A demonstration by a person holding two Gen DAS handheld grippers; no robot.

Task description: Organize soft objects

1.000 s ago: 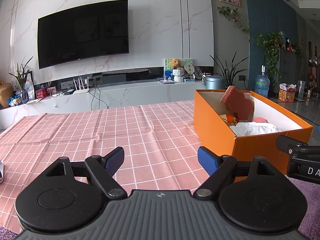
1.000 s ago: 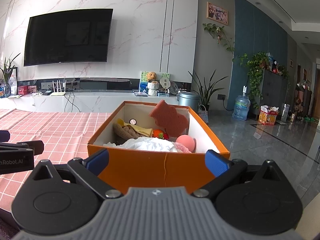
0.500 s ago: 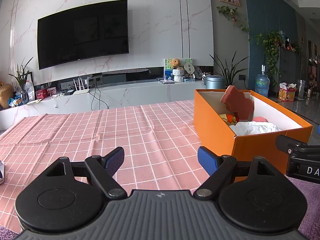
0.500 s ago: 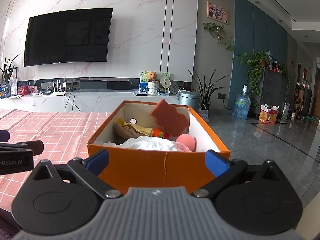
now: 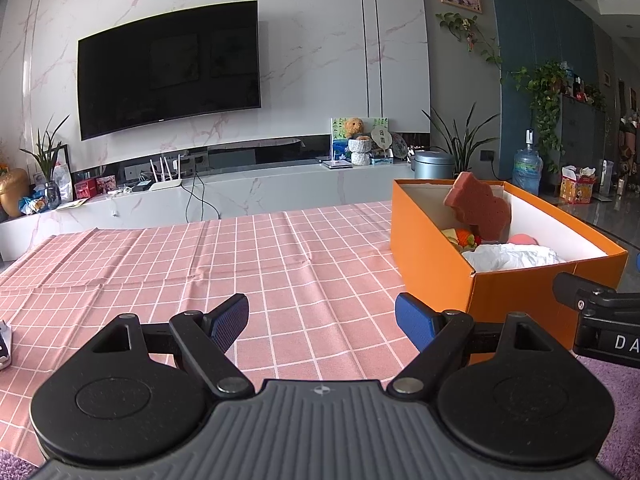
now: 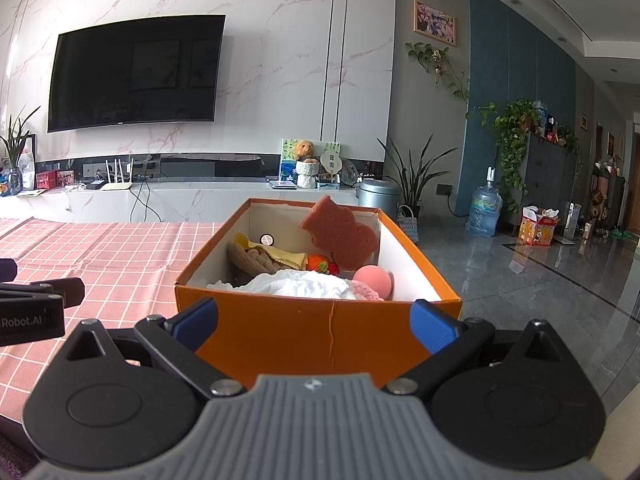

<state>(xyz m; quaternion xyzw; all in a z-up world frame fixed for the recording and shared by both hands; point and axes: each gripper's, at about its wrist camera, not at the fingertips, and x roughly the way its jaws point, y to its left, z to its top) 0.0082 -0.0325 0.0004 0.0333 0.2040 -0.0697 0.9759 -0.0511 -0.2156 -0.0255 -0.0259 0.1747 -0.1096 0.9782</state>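
Note:
An orange box (image 6: 320, 332) stands at the right end of the pink checked tablecloth (image 5: 200, 264); it also shows in the left wrist view (image 5: 432, 264). Inside lie a pink sponge (image 6: 340, 236), a white cloth (image 6: 300, 284), a pink ball (image 6: 374, 280), a brown knitted item (image 6: 256, 260) with a yellow piece, and a small orange toy (image 6: 318, 262). My left gripper (image 5: 322, 320) is open and empty above the cloth, left of the box. My right gripper (image 6: 316, 322) is open and empty just in front of the box's near wall.
A TV console (image 5: 240, 192) with a router, plants and a teddy bear runs behind the table. A water bottle (image 6: 484, 210) and a metal bin (image 6: 378, 198) stand on the tiled floor to the right. A purple rug (image 5: 616, 380) lies below the table edge.

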